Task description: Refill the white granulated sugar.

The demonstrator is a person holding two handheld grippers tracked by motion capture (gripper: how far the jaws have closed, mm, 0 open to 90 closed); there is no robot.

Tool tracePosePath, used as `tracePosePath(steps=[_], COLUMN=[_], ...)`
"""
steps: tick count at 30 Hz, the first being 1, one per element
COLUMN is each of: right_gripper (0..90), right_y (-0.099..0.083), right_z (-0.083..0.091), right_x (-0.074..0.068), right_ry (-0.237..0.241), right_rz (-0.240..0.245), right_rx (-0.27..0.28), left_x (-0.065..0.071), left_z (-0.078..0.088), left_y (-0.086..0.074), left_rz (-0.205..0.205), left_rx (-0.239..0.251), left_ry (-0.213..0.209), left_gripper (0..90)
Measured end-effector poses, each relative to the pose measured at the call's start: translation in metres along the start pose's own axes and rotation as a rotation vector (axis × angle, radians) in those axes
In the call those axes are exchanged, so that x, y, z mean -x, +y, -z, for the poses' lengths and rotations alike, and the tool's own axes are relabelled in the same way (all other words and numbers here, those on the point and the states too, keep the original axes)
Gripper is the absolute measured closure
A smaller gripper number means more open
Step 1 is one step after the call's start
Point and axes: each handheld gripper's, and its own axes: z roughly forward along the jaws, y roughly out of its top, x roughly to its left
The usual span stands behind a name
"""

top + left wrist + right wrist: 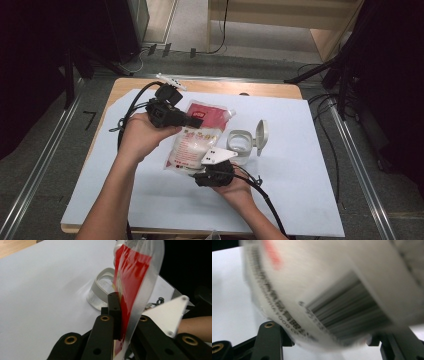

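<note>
A person at a table holds a red-and-white pouch (196, 139) off the white sheet (310, 200) with a gripper in each hand. The left gripper (192, 120) has its jaws clamped on the pouch's red top edge, the film pinched flat between them in the left gripper view (135, 277). The right gripper (202, 169) meets the pouch's near, lower end; in the right gripper view the barcoded white bottom (332, 297) bulges between its jaws, which stand partly apart on either side of it, though whether the pads press on it cannot be told through the blur. The pouch hangs tilted near the middle of the table, its spout corner pointing far and right. Just right of it stands a clear container (239, 146) with its white flip lid (261, 134) raised.
</note>
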Motion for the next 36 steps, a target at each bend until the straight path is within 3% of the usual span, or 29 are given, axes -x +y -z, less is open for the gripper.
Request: tracePosePath(steps=[2,4,7,9,15,20,24,26,31,32,33,34,36], right_gripper=[42.3,45.0,51.2,51.4,51.8,46.5,42.5,47.5,53.9,54.1,54.2,54.5,55.1], right_y=[0.001,0.0,-0.004,-0.006,-0.005,0.001,0.002,0.002,-0.001,-0.001,-0.001,0.0,0.001], right_z=[0.003,0.007,0.01,0.012,0.019,0.024,0.024,0.023,0.025,0.026,0.027,0.028,0.031], right_x=[-0.006,-0.008,-0.008,-0.009,-0.012,-0.017,-0.021,-0.023,-0.023,-0.023,-0.023,-0.022,-0.022], right_ry=[0.008,0.035,0.06,0.074,0.144,0.091,0.082,0.075,0.137,0.146,0.16,0.177,0.191], right_rz=[0.017,-0.018,-0.05,-0.058,-0.103,-0.1,-0.108,-0.118,-0.167,-0.175,-0.188,-0.207,-0.229], right_rx=[0.006,0.013,0.02,0.02,0.037,0.043,0.032,0.027,0.041,0.045,0.057,0.07,0.085], left_x=[-0.001,-0.001,-0.004,-0.004,0.001,0.005,0.009,0.01,0.01,0.01,0.012,0.013,0.013], left_z=[-0.003,-0.003,-0.006,-0.011,-0.018,-0.021,-0.026,-0.029,-0.031,-0.032,-0.034,-0.036,-0.038], left_y=[0.0,0.0,-0.002,-0.002,0.0,0.002,0.002,0.002,0.002,0.002,0.001,0.001,0.001], left_rz=[0.005,0.009,0.025,0.027,0.012,0.038,0.05,0.044,0.029,0.011,-0.02,-0.026,-0.017], left_rx=[0.001,-0.001,-0.005,-0.02,-0.027,0.019,0.006,-0.005,-0.026,-0.059,-0.071,-0.078,-0.089], left_ry=[-0.021,-0.036,-0.111,-0.124,-0.112,-0.104,-0.098,-0.09,-0.099,-0.102,-0.095,-0.096,-0.09], left_gripper=[90.0,90.0,86.9,87.0,90.0,90.0,90.0,90.0,89.7,87.9,85.3,83.6,81.5])
